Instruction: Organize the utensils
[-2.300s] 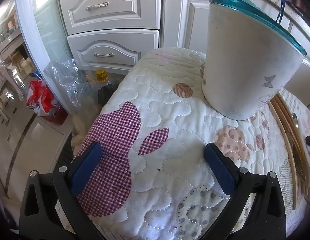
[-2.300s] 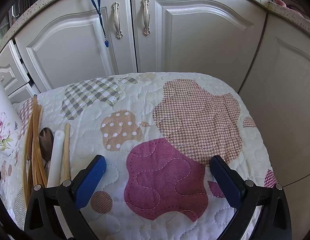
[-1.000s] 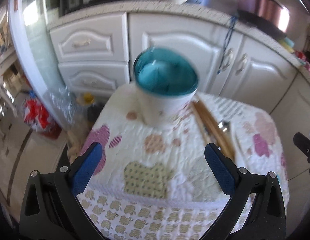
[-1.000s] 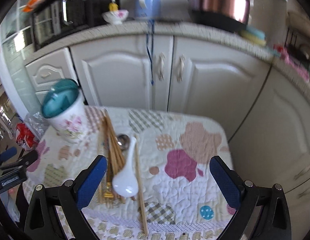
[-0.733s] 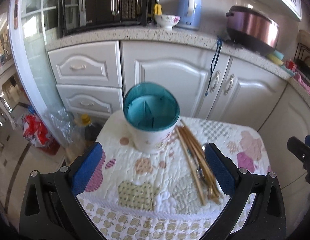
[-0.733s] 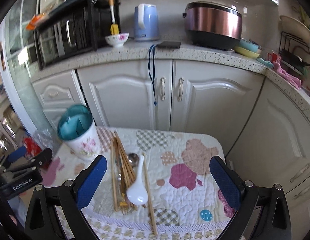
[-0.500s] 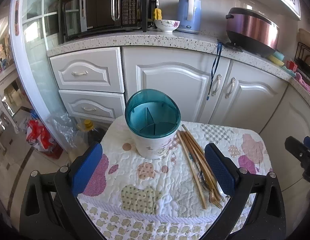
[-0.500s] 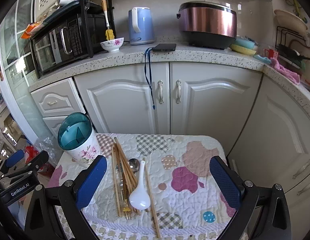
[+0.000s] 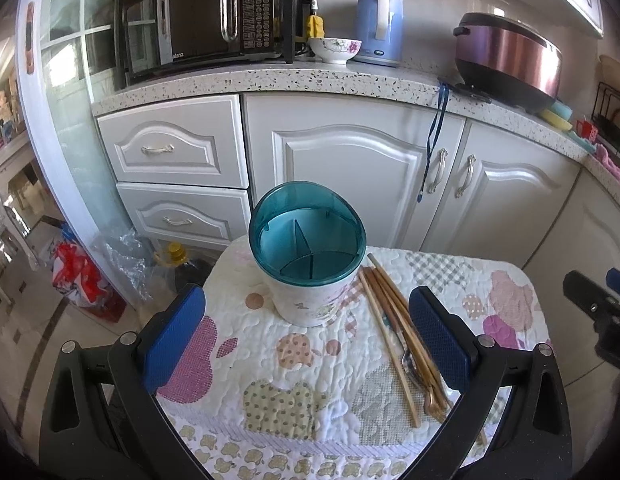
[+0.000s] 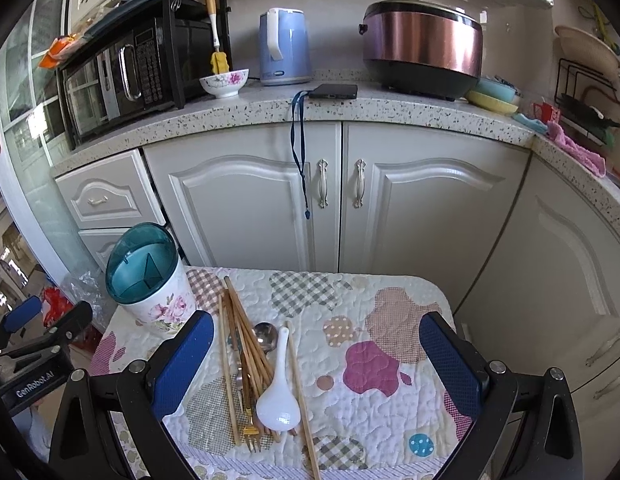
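A white floral utensil holder (image 9: 310, 280) (image 10: 155, 296) with a teal divided rim stands at the back left of a small quilt-covered table (image 9: 269, 360) (image 10: 382, 392). To its right lie several wooden chopsticks (image 9: 394, 320) (image 10: 245, 344), a metal spoon (image 10: 265, 336), a white ceramic spoon (image 10: 277, 400) and a gold fork (image 10: 251, 434). My left gripper (image 9: 305, 336) hangs open above the table's front, facing the holder. Over the front edge my right gripper (image 10: 316, 364) is open too, with the utensils near its left finger. Neither holds anything.
White cabinets (image 10: 342, 208) stand right behind the table. The counter (image 10: 350, 108) carries a microwave (image 10: 125, 76), a bowl (image 10: 223, 80), a kettle (image 10: 283, 48) and a rice cooker (image 10: 422, 48). Bags (image 9: 81, 280) and a bottle (image 9: 175, 252) sit on the floor at left.
Both grippers have risen and drawn back from just above the quilt, so the whole table and counter now show. The utensils and the holder have not moved.
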The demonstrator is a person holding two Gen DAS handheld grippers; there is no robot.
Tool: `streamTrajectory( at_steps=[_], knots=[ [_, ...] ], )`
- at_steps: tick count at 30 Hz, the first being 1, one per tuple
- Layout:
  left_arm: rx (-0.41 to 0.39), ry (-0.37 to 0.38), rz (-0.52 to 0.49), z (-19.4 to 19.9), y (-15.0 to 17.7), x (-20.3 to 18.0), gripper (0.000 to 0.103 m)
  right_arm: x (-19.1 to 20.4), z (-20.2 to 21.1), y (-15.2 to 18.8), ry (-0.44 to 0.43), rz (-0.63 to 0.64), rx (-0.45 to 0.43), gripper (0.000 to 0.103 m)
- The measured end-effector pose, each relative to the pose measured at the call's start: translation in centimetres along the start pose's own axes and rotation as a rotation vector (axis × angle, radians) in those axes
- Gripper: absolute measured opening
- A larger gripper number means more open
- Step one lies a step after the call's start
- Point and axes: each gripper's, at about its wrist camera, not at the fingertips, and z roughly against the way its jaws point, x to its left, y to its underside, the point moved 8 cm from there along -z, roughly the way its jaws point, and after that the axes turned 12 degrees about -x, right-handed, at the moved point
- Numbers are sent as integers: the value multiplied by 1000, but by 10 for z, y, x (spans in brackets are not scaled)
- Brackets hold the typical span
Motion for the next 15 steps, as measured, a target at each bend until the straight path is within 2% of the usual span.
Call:
streamTrajectory(
  at_steps=[15],
  knots=[
    [9, -16, -13, -11, -1, -7, 102, 2, -14, 2, 0, 9, 18, 102]
  ],
)
